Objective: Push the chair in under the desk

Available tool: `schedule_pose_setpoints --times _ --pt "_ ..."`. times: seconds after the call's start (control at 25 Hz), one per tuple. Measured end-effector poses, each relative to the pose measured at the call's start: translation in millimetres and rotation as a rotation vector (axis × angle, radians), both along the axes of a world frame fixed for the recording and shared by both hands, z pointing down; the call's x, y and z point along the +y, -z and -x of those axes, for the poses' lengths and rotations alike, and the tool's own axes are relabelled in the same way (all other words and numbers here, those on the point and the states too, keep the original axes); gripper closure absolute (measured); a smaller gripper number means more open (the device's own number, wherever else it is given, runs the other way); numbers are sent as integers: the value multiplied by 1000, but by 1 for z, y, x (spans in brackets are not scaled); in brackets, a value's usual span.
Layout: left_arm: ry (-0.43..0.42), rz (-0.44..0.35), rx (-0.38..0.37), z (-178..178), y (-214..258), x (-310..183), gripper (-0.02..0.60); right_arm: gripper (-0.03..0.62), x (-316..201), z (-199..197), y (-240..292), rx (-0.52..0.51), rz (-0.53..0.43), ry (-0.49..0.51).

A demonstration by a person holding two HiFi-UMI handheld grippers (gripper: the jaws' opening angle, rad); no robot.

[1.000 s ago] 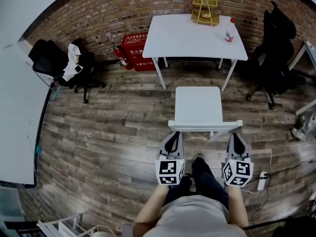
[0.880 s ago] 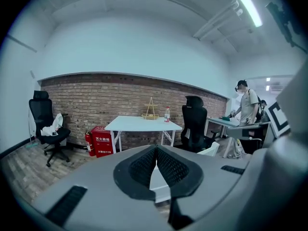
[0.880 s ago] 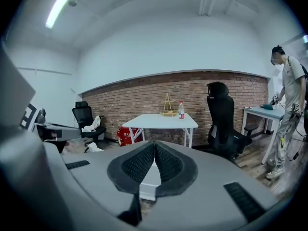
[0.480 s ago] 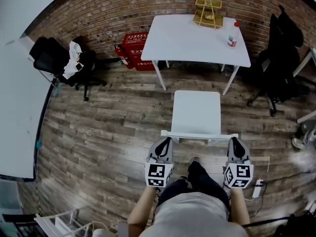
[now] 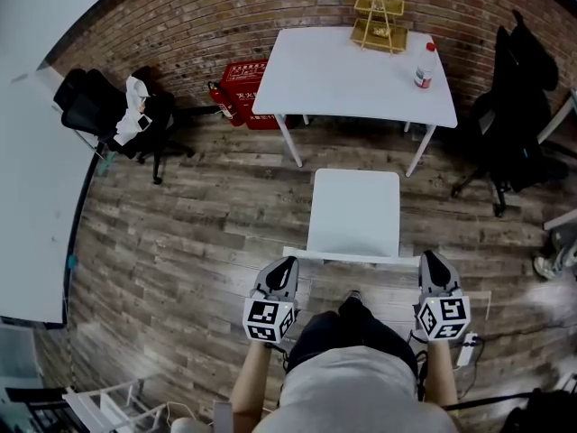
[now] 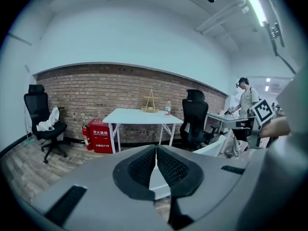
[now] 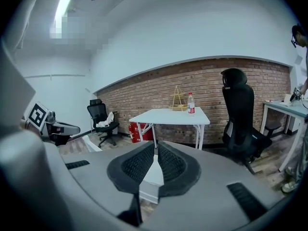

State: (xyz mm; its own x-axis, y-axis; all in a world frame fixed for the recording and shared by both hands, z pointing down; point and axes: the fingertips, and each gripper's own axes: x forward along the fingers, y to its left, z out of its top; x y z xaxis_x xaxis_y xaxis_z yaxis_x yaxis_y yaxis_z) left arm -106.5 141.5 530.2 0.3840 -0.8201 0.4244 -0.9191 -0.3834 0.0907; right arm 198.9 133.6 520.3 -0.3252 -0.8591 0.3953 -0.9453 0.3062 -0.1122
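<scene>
The white chair [image 5: 353, 213] stands on the wood floor, its seat facing the white desk [image 5: 356, 75] with a gap of floor between them. Its backrest rail [image 5: 352, 258] runs just in front of me. My left gripper [image 5: 288, 263] is shut and empty at the rail's left end. At the right end, my right gripper [image 5: 430, 257] is likewise shut and empty. Whether either tip touches the rail I cannot tell. In the left gripper view the shut left gripper [image 6: 155, 150] points toward the desk [image 6: 143, 115]. In the right gripper view the shut right gripper [image 7: 156, 149] points at the desk [image 7: 171, 115].
A gold wire rack [image 5: 379, 21] and a bottle [image 5: 422, 66] stand on the desk. A red box [image 5: 248, 84] sits by the brick wall. Black office chairs stand at the left [image 5: 135, 115] and right [image 5: 514, 88]. A power strip [image 5: 467, 350] lies by my right foot.
Both grippers have spread apart along the backrest rail, the left one going further left. The gap between chair and desk looks about the same.
</scene>
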Motion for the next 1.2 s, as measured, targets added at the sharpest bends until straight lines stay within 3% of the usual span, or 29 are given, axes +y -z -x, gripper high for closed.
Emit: schedule_pose_setpoints --times 0.32,0.44,0.8,1.0,1.16,1.2 --pt "7 18 -21 1 -1 -4 563 566 3 -12 -11 -26 3 67" --pt "-23 29 -22 4 -1 -3 563 443 2 -12 -18 -47 20 85" --pt "-93 42 -70 10 -3 -12 561 416 -2 1 -18 -26 49 125" --pt "-100 53 -85 22 -5 -19 557 346 0 5 -29 -38 95 153" --pt "-147 75 -72 23 -12 -20 430 312 5 11 -38 16 134 194" --pt "-162 79 -76 22 -13 -20 425 308 6 13 -40 26 139 207"
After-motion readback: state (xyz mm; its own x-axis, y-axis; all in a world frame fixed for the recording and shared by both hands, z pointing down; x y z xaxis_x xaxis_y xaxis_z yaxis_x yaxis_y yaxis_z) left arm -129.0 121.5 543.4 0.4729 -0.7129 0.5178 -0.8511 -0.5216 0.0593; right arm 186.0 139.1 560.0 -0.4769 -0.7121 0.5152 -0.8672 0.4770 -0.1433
